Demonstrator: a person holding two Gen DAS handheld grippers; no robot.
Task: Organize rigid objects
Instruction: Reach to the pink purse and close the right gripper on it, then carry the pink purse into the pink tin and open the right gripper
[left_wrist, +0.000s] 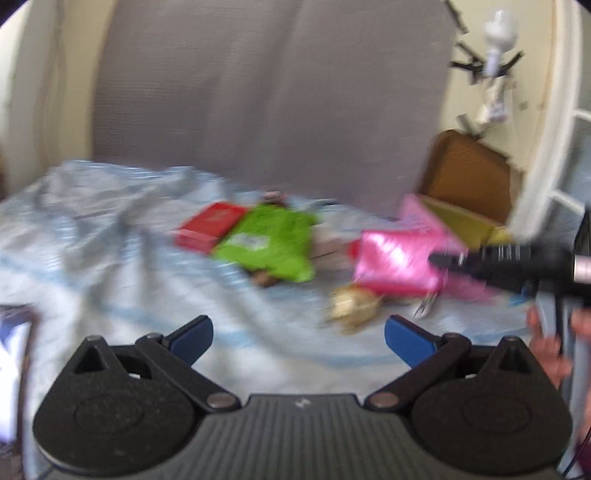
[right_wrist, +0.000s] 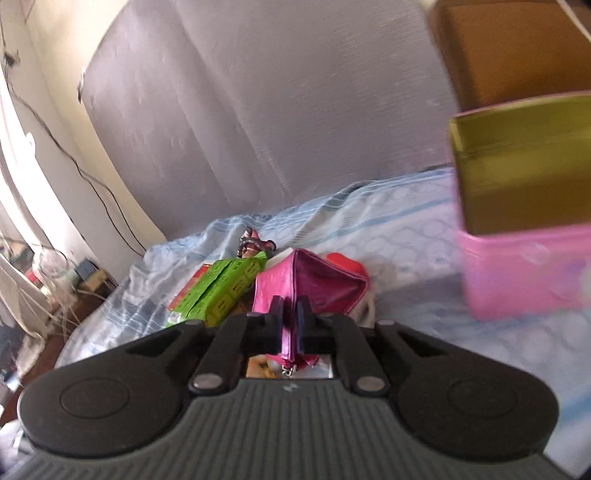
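Pouch (right_wrist: 295, 284), pink and soft-sided, lies on the bed (right_wrist: 388, 229) beside a green packet (right_wrist: 221, 288), its edge pinched in the clenched right claw (right_wrist: 290, 317), left claw (left_wrist: 298, 341) released; so thin a hold could slip when lifted.

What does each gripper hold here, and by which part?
The right gripper pinches the pink pouch by its near edge, close to the zipper pull. The left gripper is open and holds nothing.
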